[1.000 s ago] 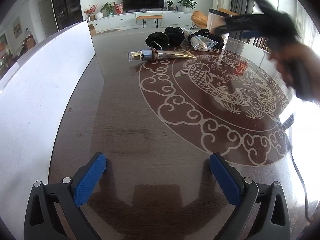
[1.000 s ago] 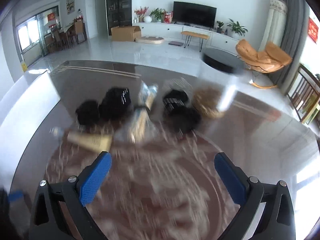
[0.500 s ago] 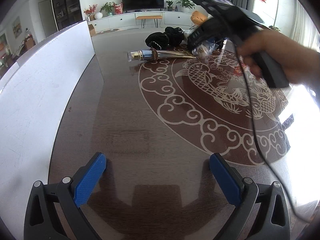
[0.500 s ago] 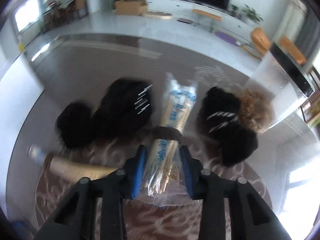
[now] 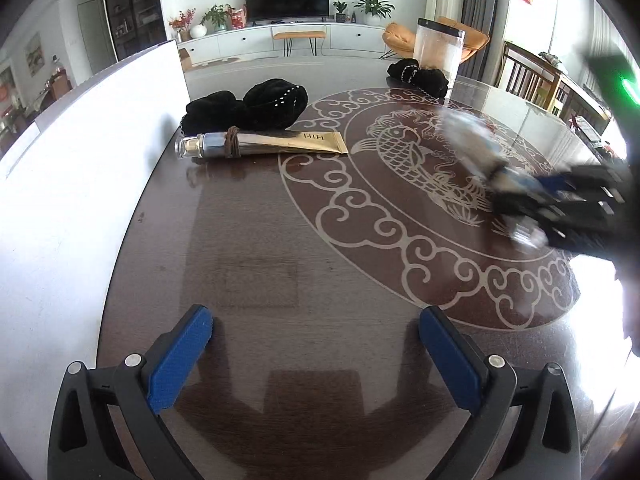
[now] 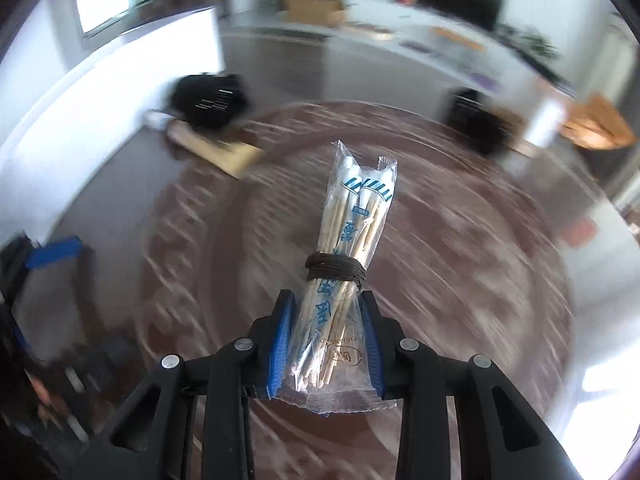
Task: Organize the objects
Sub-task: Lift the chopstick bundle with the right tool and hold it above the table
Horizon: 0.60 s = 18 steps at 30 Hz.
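Observation:
My right gripper is shut on a clear packet of wooden chopsticks, bound with a dark band, and holds it above the table. In the left wrist view that gripper shows blurred at the right with the packet sticking out. My left gripper stands open low over the dark table, nothing between its fingers. A gold tube with a brown band lies at the back left, black fabric bundles behind it.
A white board stands along the table's left side. A clear container with a black rim and another black bundle sit at the far right. A round carp pattern covers the table's middle.
My right gripper shut on the chopstick packet among the back objects, lifted it and swung it toward the near right. The left gripper stayed still and open.

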### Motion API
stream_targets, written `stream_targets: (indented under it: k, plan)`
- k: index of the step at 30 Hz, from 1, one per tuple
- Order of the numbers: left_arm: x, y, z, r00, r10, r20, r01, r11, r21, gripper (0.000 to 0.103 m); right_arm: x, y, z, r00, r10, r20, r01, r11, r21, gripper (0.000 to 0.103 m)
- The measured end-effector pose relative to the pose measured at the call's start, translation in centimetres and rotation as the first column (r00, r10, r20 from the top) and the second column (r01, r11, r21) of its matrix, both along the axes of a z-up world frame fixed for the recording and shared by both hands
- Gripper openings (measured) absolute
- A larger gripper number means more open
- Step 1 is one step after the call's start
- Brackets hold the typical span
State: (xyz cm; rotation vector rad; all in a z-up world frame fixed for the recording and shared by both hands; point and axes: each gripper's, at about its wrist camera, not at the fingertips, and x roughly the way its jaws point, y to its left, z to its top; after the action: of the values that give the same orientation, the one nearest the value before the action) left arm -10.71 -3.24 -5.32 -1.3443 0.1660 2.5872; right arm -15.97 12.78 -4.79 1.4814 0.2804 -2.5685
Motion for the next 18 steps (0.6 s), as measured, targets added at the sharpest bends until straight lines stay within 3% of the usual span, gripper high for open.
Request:
stream_targets:
  k: [4,6,8,9,12,18]
  plan:
    - [0.0,0.0,0.0,1.0,0.0,0.0,0.0,1.0,0.0,0.103,4.5,4.0,0.1,0.994,-0.097,-0.051,0.098,0.995,0.008,0.034]
    - [0.0,0.0,0.0,1.0,0.0,0.0,0.0,1.0,0.0,0.103,6.0,4.8,-0.1,0.987,-0.142,-0.074,0.142,0.99,-0.014,0.044]
    - [0.0,0.0,0.0,1.0,0.0,0.0,0.0,1.0,0.0,0.103,7.0,5.5,0.0,0.979,-0.187,-0.087,0.185,0.982,-0.029,0.09]
    - [0.0,0.0,0.0,1.0,0.0,0.0,0.0,1.0,0.0,0.103,7.0,5.5,-0.2,0.973,-0.21,-0.092,0.209,0.978,-0.022,0.096]
    - [0.0,0.0,0.0,1.0,0.0,0.0,0.0,1.0,0.0,0.103,7.6,6.1,-0.5,0.968,-0.23,-0.098,0.23,0.973,-0.005,0.098]
    - [0.0,0.0,0.0,1.0,0.0,0.0,0.0,1.0,0.0,0.103,7.2,6.6,-0.7,0.964,-0.249,-0.097,0.244,0.968,-0.061,0.099]
